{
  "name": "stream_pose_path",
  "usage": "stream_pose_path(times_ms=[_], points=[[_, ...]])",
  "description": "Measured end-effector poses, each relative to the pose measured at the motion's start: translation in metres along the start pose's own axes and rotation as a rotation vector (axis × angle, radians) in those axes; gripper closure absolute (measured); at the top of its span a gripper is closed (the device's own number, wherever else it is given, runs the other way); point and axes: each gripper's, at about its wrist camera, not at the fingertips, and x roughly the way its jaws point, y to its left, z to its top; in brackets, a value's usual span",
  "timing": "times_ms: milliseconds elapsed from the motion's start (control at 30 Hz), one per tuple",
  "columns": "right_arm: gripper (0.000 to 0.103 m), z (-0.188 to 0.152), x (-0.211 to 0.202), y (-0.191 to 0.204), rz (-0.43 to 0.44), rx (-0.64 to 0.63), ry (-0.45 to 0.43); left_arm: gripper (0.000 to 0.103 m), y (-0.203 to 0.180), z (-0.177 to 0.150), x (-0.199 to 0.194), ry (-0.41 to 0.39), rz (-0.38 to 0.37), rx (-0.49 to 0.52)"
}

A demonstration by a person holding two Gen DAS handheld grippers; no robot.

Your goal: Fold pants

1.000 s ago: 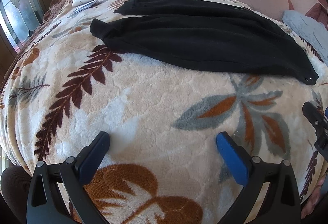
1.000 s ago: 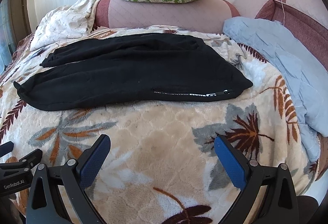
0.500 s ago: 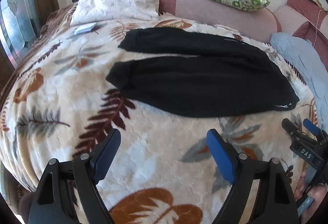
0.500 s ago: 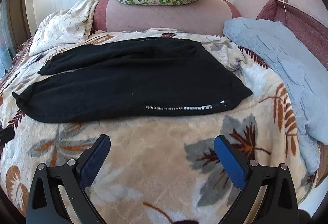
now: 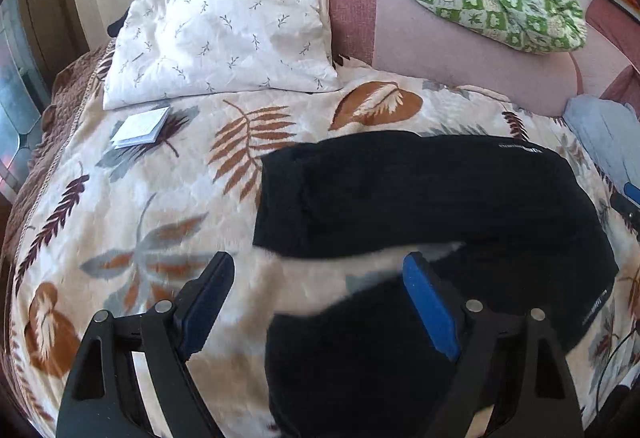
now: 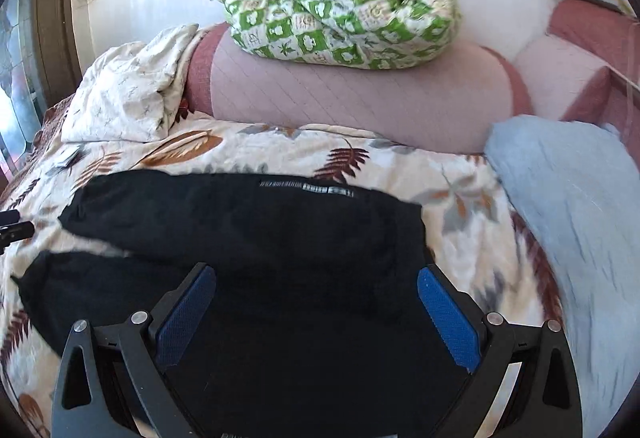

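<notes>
1. The black fleece pants (image 5: pixel 420 197) lie spread on the cream plush blanket with brown and grey leaf print (image 5: pixel 160 205); in the left wrist view they fill the centre and lower right of the frame, the two legs separated by a narrow strip of blanket.
2. The left gripper (image 5: pixel 316 298) is at the bottom of its frame with its blue-padded fingers (image 5: pixel 428 310) wide apart, holding nothing; the right finger is over the nearer leg.
3. The right gripper (image 6: pixel 316 314) is at the bottom centre of its frame, fingers also wide apart, above the pants (image 6: pixel 260 238).
4. A white pillow with small twig print (image 5: pixel 220 37) is at upper left, a green-and-white checked quilt (image 6: pixel 340 5) at top centre on a pink bolster (image 6: pixel 360 97), and a light blue cloth (image 6: pixel 572 197) at right.
</notes>
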Motion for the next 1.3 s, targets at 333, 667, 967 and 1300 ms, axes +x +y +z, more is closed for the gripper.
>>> stream_pose_path(times_ms=[333, 667, 967, 1300], points=[[0.002, 0.085, 0.168, -0.035, 0.102, -0.009, 0.227, 0.017, 0.042, 0.066, 0.106, 0.084, -0.127, -0.061], [0.042, 0.074, 0.221, -0.029, 0.218, -0.071, 0.328, 0.044, -0.004, 0.065, 0.135, 0.071, -0.035, 0.145], [0.102, 0.076, 0.168, -0.03, 0.173, -0.102, 0.266, 0.088, -0.024, 0.07, 0.092, 0.001, -0.05, 0.162], [0.062, 0.077, 0.106, -0.049, 0.125, 0.039, 0.244, 0.088, -0.058, 0.065, -0.006, -0.136, -0.08, 0.196]])
